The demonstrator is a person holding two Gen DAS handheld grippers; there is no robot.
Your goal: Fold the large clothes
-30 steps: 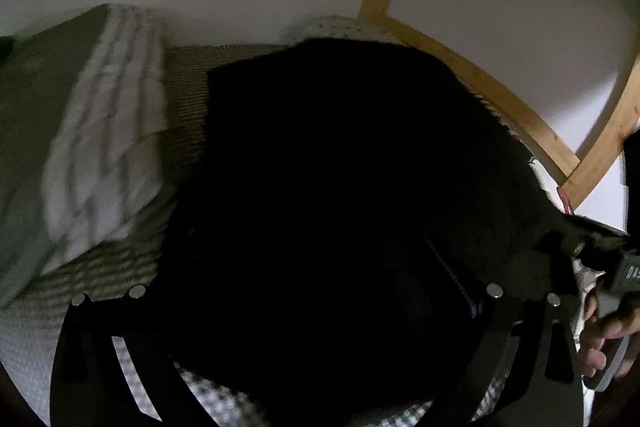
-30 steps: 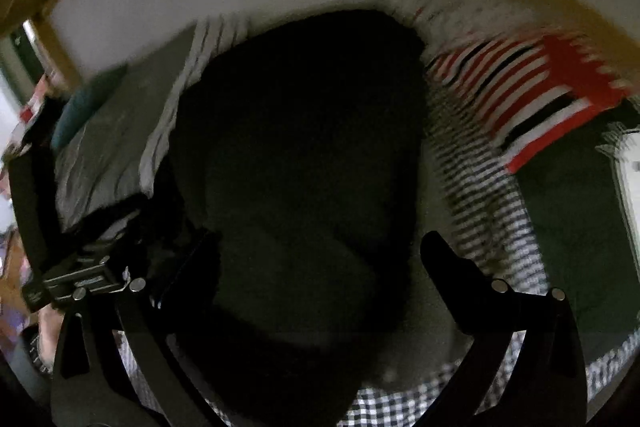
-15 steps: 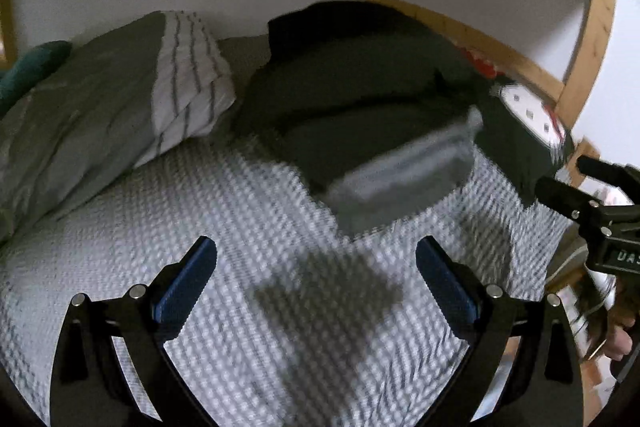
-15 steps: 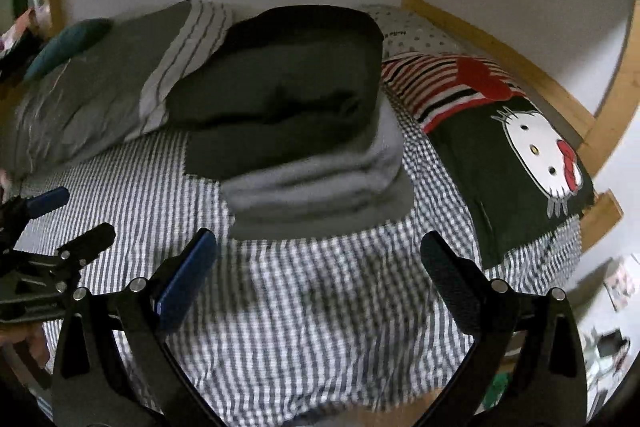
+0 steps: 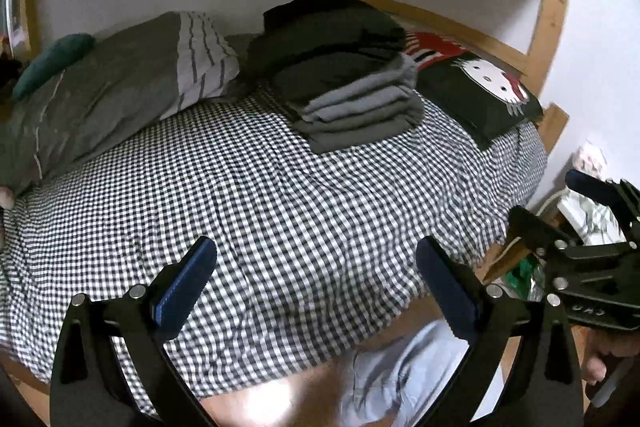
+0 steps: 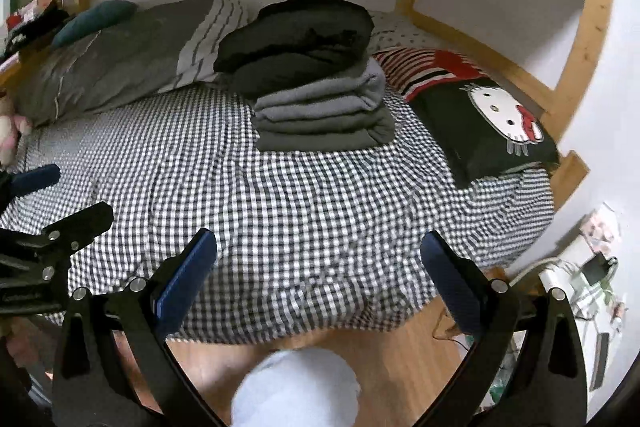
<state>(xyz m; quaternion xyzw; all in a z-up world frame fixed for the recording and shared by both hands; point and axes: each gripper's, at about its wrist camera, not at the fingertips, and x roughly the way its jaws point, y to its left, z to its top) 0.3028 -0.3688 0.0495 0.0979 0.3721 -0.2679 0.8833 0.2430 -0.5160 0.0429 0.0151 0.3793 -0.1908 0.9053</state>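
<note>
A stack of folded clothes rests at the far side of the checked bed, black garments on top, grey ones beneath. My left gripper is open and empty, held back over the bed's near edge, well short of the stack. My right gripper is open and empty too, above the near edge of the mattress. Each gripper shows in the other's view: the right gripper at the right edge, the left gripper at the left edge.
The checked sheet covers the bed. A grey striped pillow lies left of the stack, a black cartoon-cat cushion right. Wooden frame rails line the wall. Floor clutter sits right.
Both grippers let go of the dark folded garment, now on top of the stack, and drew back toward the near edge of the bed.
</note>
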